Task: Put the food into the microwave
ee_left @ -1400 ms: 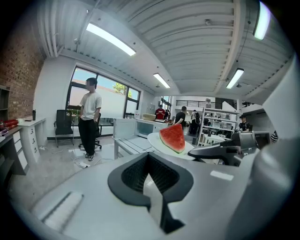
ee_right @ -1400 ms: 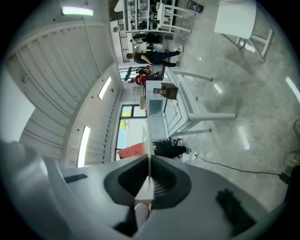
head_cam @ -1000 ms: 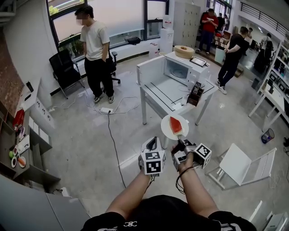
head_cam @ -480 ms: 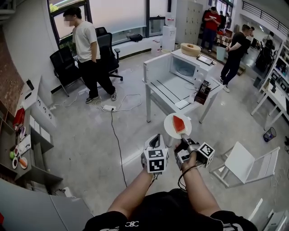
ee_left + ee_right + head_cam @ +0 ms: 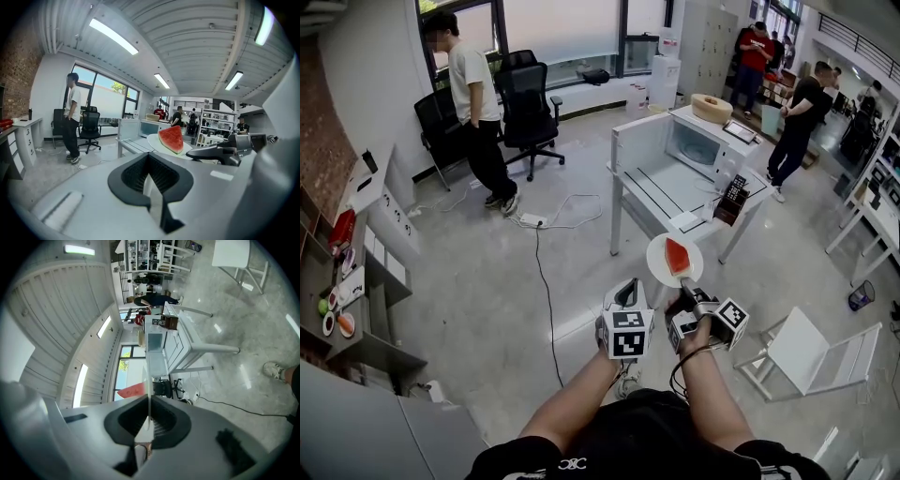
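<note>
Right tongs [image 5: 683, 289] are clamped on the near rim of the white plate [image 5: 661, 267]. The watermelon slice [image 5: 677, 255] sits roughly centred on it, and the plate is held about level out in front of me. In the right gripper view the rim runs edge-on between the pads, a thin bite only. Left tongs [image 5: 626, 294] are closed on nothing, just beside the right pair.

The microwave [image 5: 698, 142] stands at the far end of the white desk [image 5: 649, 190]. Its door [image 5: 639, 148] is swung open on the left, and the cavity looks free. It is well apart from the plate, with open floor between. A cable [image 5: 536, 272] trails on the floor left of my line. A person [image 5: 471, 89] stands by an office chair [image 5: 528, 103] near the windows, off the route.

Judgement: this is the carry step, and the approach is not finished.
- Keep the plate level. The slice is loose and the grip is at one edge, so any roll could tip it.
- Come in on the open side of the door.
- Slide the plate in flat, low over the cavity floor.
- Release only once it rests.
- The left tongs could steady the door if it drifts.
</note>
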Tool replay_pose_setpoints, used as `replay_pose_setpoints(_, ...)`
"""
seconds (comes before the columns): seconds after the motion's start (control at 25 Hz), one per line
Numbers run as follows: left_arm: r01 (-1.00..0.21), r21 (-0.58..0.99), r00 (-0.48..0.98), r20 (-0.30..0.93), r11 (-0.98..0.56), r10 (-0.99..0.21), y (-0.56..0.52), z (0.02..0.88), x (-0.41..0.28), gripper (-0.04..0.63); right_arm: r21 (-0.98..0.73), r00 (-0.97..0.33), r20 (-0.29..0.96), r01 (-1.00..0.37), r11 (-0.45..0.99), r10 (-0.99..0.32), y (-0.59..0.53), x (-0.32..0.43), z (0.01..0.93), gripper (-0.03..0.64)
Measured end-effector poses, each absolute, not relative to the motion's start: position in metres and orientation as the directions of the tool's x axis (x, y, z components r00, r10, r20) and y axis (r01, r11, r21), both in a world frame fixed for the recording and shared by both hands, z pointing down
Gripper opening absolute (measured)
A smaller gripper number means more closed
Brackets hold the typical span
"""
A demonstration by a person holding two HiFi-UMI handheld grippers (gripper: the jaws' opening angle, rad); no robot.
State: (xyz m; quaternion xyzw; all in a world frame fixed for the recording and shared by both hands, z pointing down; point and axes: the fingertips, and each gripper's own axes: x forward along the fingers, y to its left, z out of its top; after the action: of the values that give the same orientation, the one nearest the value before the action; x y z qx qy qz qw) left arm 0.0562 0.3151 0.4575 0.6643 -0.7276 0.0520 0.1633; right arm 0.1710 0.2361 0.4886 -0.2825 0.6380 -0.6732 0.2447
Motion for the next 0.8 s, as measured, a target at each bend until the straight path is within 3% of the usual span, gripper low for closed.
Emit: replay_pose_setpoints(0.8,-0.986,0.139,-0.05,0.295,0.094,-0.954,0.153,0.453,0.002,0.008,-0.999,-0.731,0.044,-0.012,-0.052,-0.681,0.077,0.111,0.484,0.018)
